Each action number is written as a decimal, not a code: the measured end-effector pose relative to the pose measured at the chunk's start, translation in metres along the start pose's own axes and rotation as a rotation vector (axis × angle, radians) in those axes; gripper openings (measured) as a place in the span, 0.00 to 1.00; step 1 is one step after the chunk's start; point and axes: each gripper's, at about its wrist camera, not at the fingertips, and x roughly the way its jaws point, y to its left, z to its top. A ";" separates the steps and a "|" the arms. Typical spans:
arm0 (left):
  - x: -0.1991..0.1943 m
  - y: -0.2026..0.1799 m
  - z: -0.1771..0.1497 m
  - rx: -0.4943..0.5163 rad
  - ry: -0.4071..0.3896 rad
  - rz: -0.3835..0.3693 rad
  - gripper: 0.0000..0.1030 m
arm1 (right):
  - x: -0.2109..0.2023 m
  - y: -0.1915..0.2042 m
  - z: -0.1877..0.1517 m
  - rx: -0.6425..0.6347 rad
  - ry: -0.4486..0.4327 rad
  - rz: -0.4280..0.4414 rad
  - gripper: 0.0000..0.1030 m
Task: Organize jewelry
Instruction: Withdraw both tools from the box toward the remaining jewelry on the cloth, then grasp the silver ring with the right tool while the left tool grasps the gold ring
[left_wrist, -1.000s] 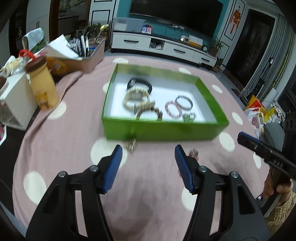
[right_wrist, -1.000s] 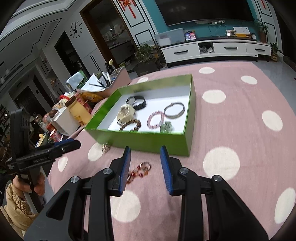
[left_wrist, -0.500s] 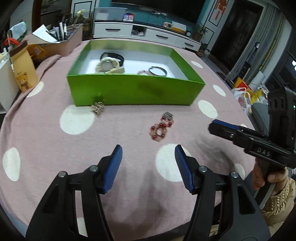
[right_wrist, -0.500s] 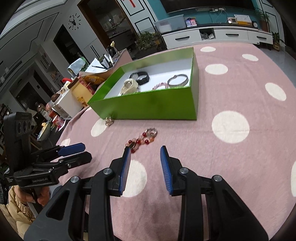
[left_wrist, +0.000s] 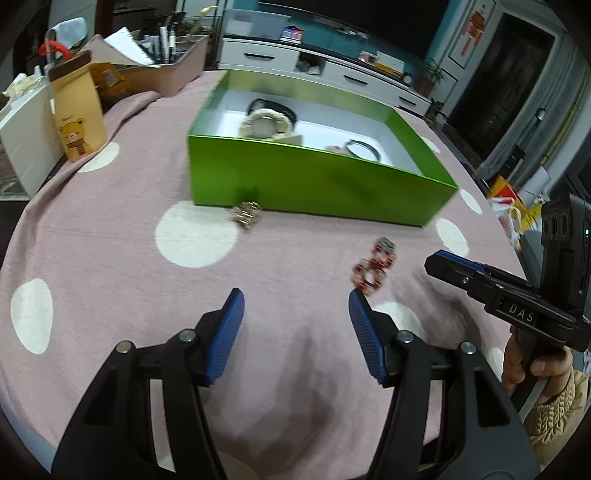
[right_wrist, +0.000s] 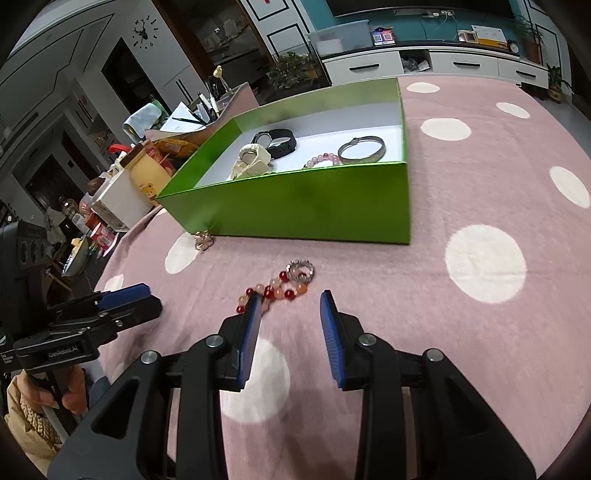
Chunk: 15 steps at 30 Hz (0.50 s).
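Red bead bracelet (right_wrist: 275, 291) lies just beyond right tongs (right_wrist: 288, 306) — spread, empty; left tongs (left_wrist: 295, 306) spread too.

The black left gripper (left_wrist: 295, 301) with blue ribbed pads points steeply down, jaws apart and empty, while at three o'clock the matching right gripper (right_wrist: 288, 302) hovers with narrower, empty jaws.

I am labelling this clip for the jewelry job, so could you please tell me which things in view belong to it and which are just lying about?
Belongs to the job:
- green box
- red bead bracelet on the cloth
- silver ring beside it
- gold piece at the box's corner
- watches and bangles in the box

Just lying about:
- bear carton
- pen tray
- white container
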 end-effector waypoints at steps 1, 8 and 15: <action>0.001 0.004 0.002 -0.005 -0.004 0.008 0.58 | 0.005 0.000 0.002 0.003 0.003 -0.005 0.32; 0.012 0.024 0.017 -0.025 -0.021 0.049 0.58 | 0.026 0.001 0.011 -0.004 0.022 -0.038 0.32; 0.027 0.028 0.029 -0.017 -0.026 0.057 0.58 | 0.040 0.005 0.016 -0.021 0.040 -0.063 0.32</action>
